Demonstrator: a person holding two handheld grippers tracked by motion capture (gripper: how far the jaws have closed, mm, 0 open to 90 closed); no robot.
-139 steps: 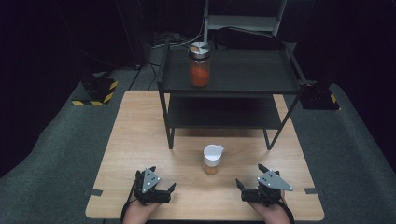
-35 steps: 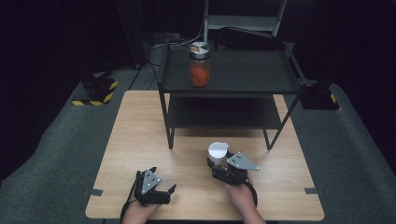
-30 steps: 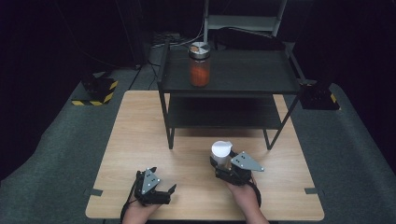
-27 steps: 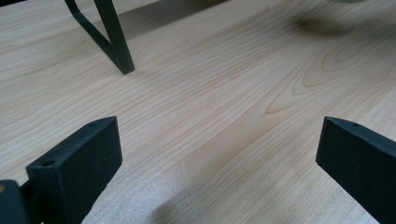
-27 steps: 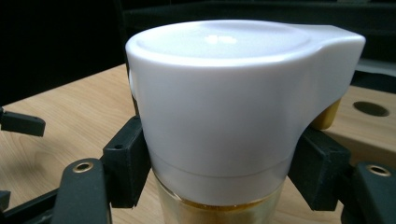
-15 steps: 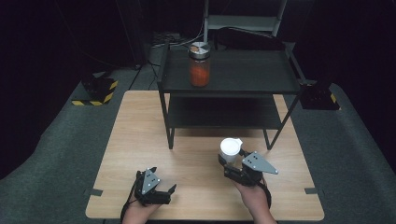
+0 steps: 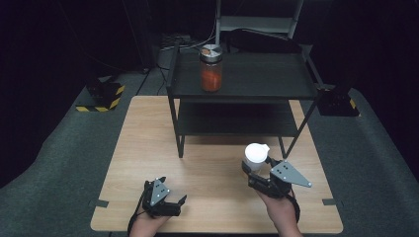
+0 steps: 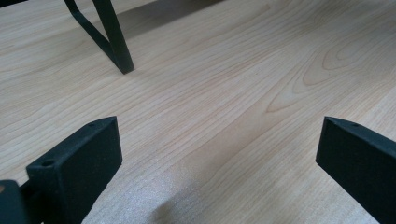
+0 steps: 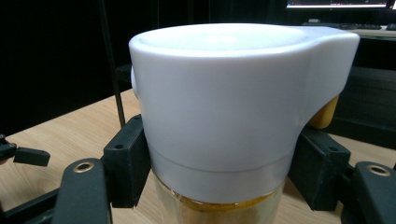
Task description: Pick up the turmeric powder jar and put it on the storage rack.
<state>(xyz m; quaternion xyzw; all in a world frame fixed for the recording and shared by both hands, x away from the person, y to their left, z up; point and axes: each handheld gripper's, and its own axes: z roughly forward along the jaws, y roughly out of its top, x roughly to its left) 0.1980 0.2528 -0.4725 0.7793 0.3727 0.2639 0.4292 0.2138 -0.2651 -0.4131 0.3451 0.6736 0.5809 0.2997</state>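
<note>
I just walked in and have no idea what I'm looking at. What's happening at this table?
A person sits at a wooden table, a two-jaw gripper in each hand. The right gripper is clamped on a small white-lidded jar with something yellowish inside, and holds it near the foot of a black two-level shelf. A second jar, with orange contents, stands on the shelf's top level. The left gripper rests near the table's front edge, jaws open and empty.

jars: 2 (image 7: 255, 157) (image 7: 211, 69) | shelf racks: 1 (image 7: 276, 74) | tables: 1 (image 7: 143, 133) | tools: 2 (image 7: 173, 205) (image 7: 253, 170)
</note>
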